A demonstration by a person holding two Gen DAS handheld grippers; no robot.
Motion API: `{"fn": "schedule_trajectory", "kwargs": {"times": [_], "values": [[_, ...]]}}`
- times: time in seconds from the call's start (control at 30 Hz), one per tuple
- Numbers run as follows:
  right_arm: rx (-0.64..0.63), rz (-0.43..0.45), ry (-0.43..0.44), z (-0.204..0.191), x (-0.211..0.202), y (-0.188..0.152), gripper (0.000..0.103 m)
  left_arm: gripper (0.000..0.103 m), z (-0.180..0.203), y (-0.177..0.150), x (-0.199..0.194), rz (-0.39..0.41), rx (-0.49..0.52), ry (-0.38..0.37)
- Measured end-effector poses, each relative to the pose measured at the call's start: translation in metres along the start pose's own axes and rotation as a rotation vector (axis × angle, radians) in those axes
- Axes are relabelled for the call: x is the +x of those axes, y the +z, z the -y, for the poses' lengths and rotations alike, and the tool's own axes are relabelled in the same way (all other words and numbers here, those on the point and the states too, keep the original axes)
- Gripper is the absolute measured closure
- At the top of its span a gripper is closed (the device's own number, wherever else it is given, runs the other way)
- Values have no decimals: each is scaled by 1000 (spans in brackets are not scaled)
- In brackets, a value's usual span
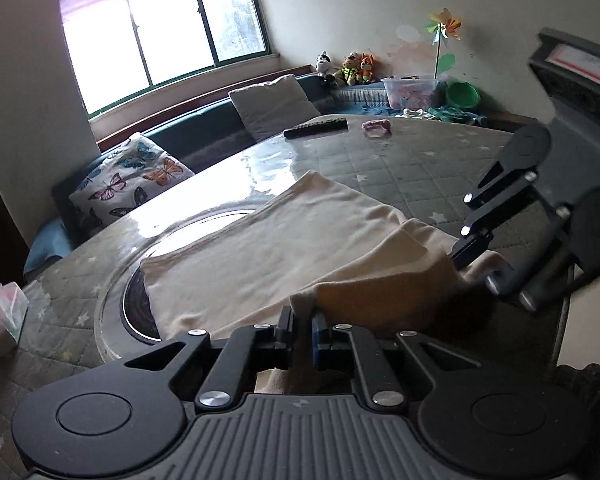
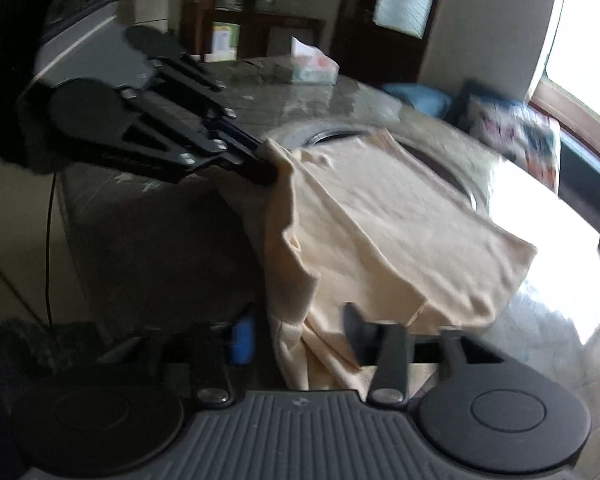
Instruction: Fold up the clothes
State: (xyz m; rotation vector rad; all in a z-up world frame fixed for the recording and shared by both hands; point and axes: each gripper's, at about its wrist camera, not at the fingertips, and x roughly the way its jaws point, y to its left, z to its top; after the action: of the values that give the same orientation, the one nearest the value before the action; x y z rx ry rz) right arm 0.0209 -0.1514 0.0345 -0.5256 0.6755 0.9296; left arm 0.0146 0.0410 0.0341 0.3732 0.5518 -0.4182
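You see daylight come only from the window, which is overexposed to white. The glass table top shows strong glare. Your right wrist view is dim and motion-blurred, mostly at the pillow. Both views bend strongly at the edges.

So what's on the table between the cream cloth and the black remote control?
Nothing. In the left wrist view, only bare glossy table lies between the cream cloth and the remote control; the small pink item sits off to the side.

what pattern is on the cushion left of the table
Butterflies, multicoloured on white: the cushion shows best in the left wrist view.
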Motion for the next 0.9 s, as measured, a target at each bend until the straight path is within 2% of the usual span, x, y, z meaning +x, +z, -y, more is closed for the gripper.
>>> {"fn": "schedule_trajectory", "kwargs": {"times": [0.03,0.1,0.17,0.23,0.33,0.43,0.5,0.53,0.57,0.63,0.73,0.9], "values": [[45,-9,7,7,2,1,86,90,0,-2,-3,-1,2,2],[116,2,17,19,1,2,91,86,0,-8,-11,2,14,1],[175,26,30,30,-5,5,92,68,2,-14,-18,-1,36,15],[215,53,37,39,-11,9,93,66,6,-20,-24,-5,66,34],[226,86,22,45,-16,15,94,54,12,-30,-28,-19,105,54],[251,101,12,51,-17,19,94,54,18,-38,-24,-39,155,87],[257,111,1,53,-18,19,94,54,20,-42,-18,-52,180,113],[262,115,-1,54,-19,19,94,59,20,-44,-15,-61,183,117],[265,118,-6,54,-19,19,94,75,19,-45,-13,-65,184,124],[271,124,-17,54,-21,17,95,88,17,-47,-11,-69,185,135],[285,134,-25,52,-25,13,95,92,16,-44,-22,-35,159,123],[287,174,-26,45,-43,7,96,92,17,-34,-54,9,114,84]]}}
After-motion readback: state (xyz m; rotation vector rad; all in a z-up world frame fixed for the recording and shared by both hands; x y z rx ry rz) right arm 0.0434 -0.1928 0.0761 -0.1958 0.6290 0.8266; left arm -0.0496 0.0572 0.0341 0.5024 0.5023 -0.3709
